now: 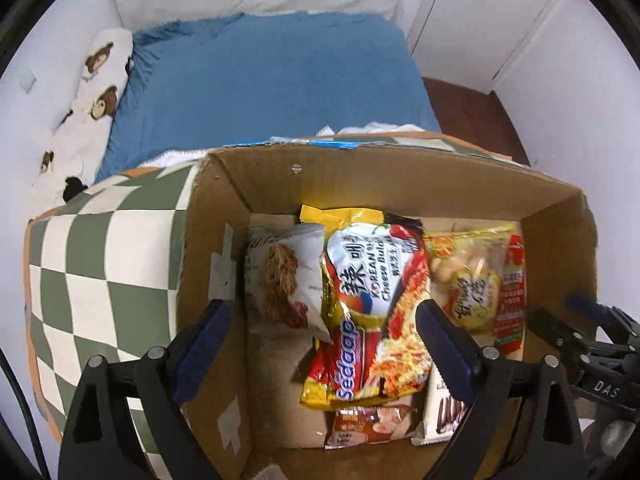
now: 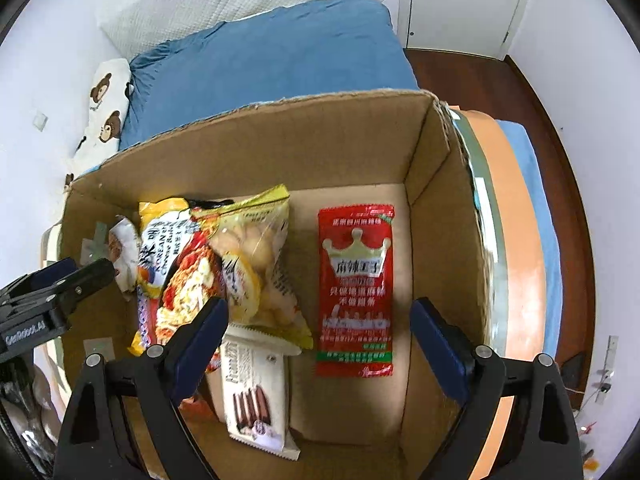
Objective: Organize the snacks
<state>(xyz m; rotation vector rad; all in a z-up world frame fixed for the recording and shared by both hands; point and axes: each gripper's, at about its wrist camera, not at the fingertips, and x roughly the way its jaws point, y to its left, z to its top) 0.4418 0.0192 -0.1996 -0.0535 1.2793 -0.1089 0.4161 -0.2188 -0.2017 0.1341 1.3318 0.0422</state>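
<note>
A cardboard box [image 1: 248,184] [image 2: 304,140] holds several snack packs. A yellow Sedaap noodle pack [image 1: 368,308] [image 2: 172,280] lies on top in the middle. Beside it are a white snack bag [image 1: 284,276], a clear-yellow bag of round snacks [image 1: 468,276] [image 2: 256,264], a red pack with a crown [image 2: 356,292], a white chocolate-stick pack [image 2: 256,392] and a brown pack [image 1: 372,424]. My left gripper [image 1: 320,344] is open and empty above the noodle pack. My right gripper [image 2: 320,340] is open and empty above the box's right half.
The box stands on a green-and-white checkered cushion [image 1: 100,272] with an orange edge [image 2: 516,264]. Behind is a bed with a blue sheet [image 1: 272,80] and a bear-print pillow [image 1: 96,92]. Dark wooden floor [image 2: 560,160] lies to the right.
</note>
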